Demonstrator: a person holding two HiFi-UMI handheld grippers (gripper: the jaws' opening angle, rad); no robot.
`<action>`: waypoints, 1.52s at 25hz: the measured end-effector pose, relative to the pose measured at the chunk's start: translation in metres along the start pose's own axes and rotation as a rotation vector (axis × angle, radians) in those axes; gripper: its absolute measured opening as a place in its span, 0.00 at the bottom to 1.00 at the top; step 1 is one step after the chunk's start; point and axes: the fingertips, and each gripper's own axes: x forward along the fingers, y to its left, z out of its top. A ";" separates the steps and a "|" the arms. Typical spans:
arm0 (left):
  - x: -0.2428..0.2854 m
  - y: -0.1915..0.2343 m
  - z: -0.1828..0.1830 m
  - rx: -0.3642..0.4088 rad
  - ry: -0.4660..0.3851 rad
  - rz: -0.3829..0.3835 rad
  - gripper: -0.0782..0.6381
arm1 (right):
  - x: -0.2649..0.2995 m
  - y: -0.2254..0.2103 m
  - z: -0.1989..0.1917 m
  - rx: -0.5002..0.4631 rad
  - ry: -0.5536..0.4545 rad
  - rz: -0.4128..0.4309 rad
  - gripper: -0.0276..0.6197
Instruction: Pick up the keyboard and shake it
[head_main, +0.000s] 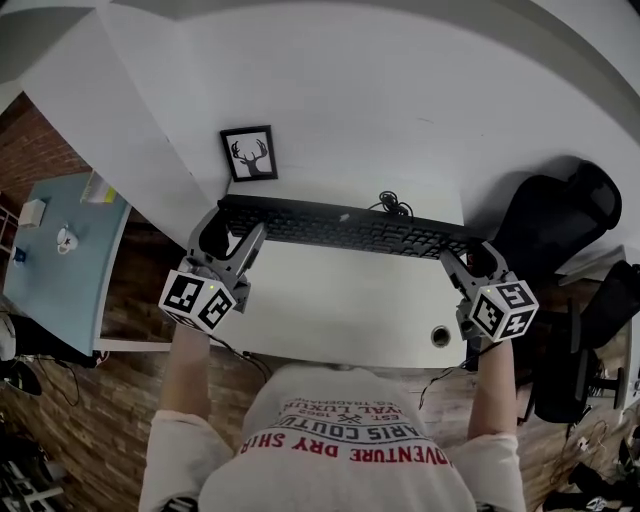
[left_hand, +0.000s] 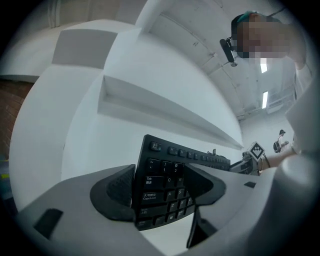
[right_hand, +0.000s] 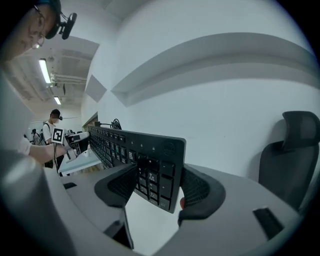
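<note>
A long black keyboard (head_main: 345, 229) hangs tilted above the white desk (head_main: 340, 300), held at both ends. My left gripper (head_main: 232, 240) is shut on its left end; in the left gripper view the keyboard (left_hand: 167, 187) stands on edge between the two pads of the left gripper (left_hand: 160, 190). My right gripper (head_main: 468, 262) is shut on the right end, and in the right gripper view the keyboard (right_hand: 130, 150) with its number keys sits clamped in the right gripper (right_hand: 157, 187). The keyboard's cable (head_main: 395, 207) coils behind it.
A framed deer picture (head_main: 249, 153) leans against the white wall at the desk's back. A black office chair (head_main: 555, 215) stands to the right. The desk has a round cable hole (head_main: 440, 336) at its front right. A pale blue table (head_main: 55, 250) is on the left.
</note>
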 end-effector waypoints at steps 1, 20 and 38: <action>0.001 0.004 -0.008 -0.016 0.025 0.001 0.54 | 0.003 0.001 -0.007 0.014 0.025 -0.002 0.47; -0.004 0.028 -0.114 -0.148 0.275 0.036 0.54 | 0.024 0.009 -0.100 0.151 0.259 -0.009 0.47; -0.006 0.029 -0.115 -0.167 0.266 0.053 0.54 | 0.026 0.009 -0.089 0.111 0.261 -0.001 0.47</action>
